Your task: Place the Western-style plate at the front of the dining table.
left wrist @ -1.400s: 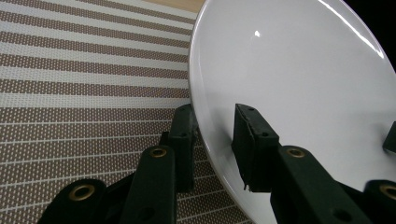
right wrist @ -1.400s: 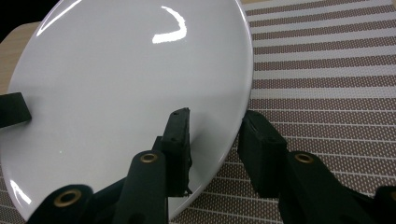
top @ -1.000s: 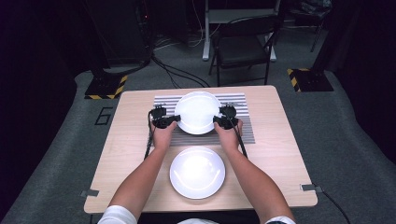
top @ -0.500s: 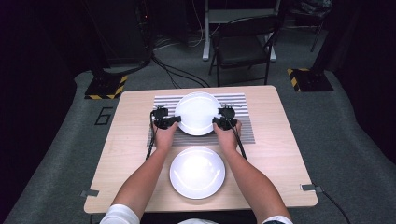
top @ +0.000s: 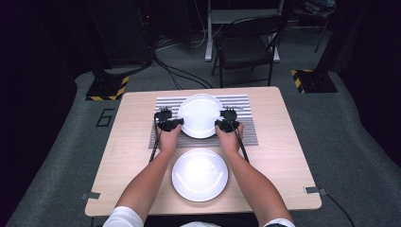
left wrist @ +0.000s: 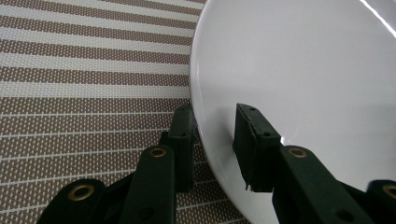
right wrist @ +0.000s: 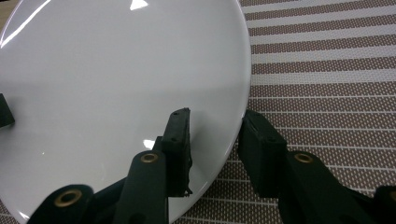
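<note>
Glossy round plate (top: 200,115), woven striped mat (top: 246,124)

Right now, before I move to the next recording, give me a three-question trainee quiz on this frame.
1. True or false: the far plate lies over the striped placemat.
2. Multiple choice: where do the left gripper and the right gripper sit on that plate? A) both on one side B) on opposite rims C) under its middle
3. Fill in: the near plate lies between the person's two ____.

Key
1. True.
2. B. One jaw of each stands over the plate and one outside its rim, with a gap showing, so neither is seen clamped.
3. Forearms. It rests on the bare wooden table, and no gripper touches it.
</note>
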